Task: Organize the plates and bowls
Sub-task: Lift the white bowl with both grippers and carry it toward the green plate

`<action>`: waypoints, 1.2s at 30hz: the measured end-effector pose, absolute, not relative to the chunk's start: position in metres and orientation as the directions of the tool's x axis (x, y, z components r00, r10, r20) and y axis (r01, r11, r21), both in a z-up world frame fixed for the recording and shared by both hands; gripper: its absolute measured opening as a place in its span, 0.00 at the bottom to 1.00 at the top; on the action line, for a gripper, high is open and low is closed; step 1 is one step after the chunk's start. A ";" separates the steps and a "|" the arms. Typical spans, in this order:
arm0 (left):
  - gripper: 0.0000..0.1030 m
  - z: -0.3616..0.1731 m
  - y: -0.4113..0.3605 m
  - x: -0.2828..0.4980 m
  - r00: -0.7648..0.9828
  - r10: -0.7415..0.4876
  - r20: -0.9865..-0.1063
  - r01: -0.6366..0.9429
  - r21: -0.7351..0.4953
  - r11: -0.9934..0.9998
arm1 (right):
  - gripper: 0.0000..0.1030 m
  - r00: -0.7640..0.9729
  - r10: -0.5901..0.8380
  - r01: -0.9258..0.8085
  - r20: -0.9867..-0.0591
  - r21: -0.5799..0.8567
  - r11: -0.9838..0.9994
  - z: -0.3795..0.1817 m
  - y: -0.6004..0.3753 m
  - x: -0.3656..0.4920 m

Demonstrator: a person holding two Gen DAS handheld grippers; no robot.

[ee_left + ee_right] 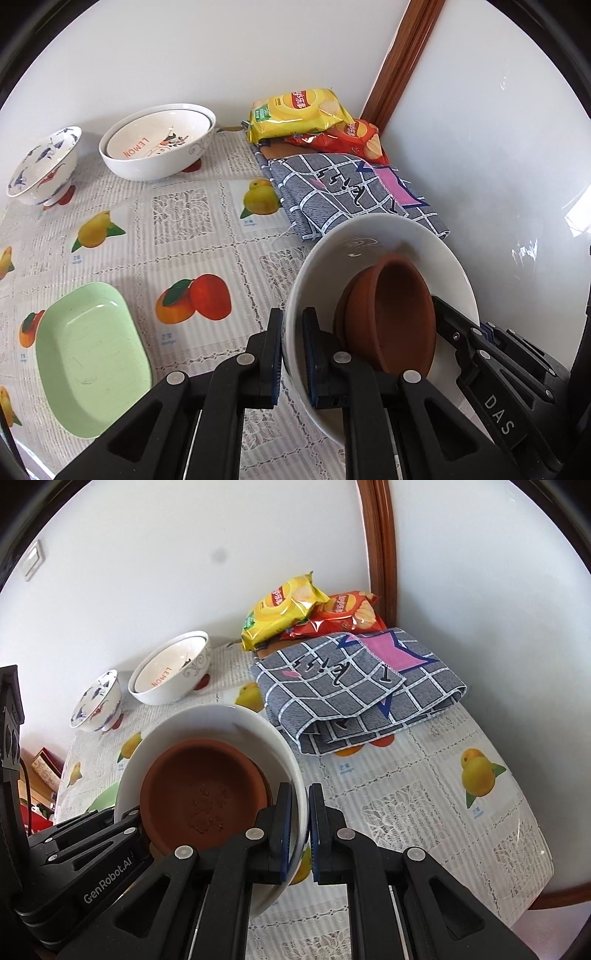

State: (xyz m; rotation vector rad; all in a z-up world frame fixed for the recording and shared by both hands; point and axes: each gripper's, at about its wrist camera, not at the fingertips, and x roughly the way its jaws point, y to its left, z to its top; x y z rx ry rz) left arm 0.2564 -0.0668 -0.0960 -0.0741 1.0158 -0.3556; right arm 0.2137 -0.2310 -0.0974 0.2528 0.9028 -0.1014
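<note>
A large white bowl (373, 240) holds brown clay saucers (391, 317) and hangs above the table. My left gripper (293, 354) is shut on its left rim. My right gripper (300, 834) is shut on its opposite rim (291, 760), with the saucers (203, 794) inside. The right gripper's body also shows at the right of the left wrist view (480, 354). On the table lie a green oblong dish (88, 358), a white "LEMON" bowl nested in a larger white bowl (159, 147), and a blue-patterned footed bowl (44, 166).
A folded grey checked cloth (354, 686) lies behind the held bowl. Yellow (284, 605) and red (343, 613) crisp bags lie in the back corner by the wall and a brown door frame (380, 554). The fruit-print tablecloth (424, 805) ends at a rounded right edge.
</note>
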 end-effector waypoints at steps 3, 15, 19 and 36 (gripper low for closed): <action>0.10 -0.091 -0.059 0.253 0.488 -0.319 -0.813 0.252 -0.219 0.943 | 0.08 0.625 0.024 0.183 -0.780 0.177 0.967 -0.091 -0.223 0.211; 0.10 -0.077 -0.023 0.241 0.520 -0.296 -0.801 0.214 -0.213 0.953 | 0.08 0.641 0.051 0.139 -0.765 0.182 0.973 -0.078 -0.188 0.206; 0.10 -0.074 -0.012 0.239 0.529 -0.286 -0.799 0.199 -0.212 0.957 | 0.08 0.646 0.064 0.125 -0.761 0.188 0.974 -0.075 -0.176 0.206; 0.10 -0.068 0.027 0.237 0.554 -0.267 -0.788 0.153 -0.219 0.964 | 0.08 0.655 0.094 0.076 -0.750 0.189 0.979 -0.065 -0.141 0.210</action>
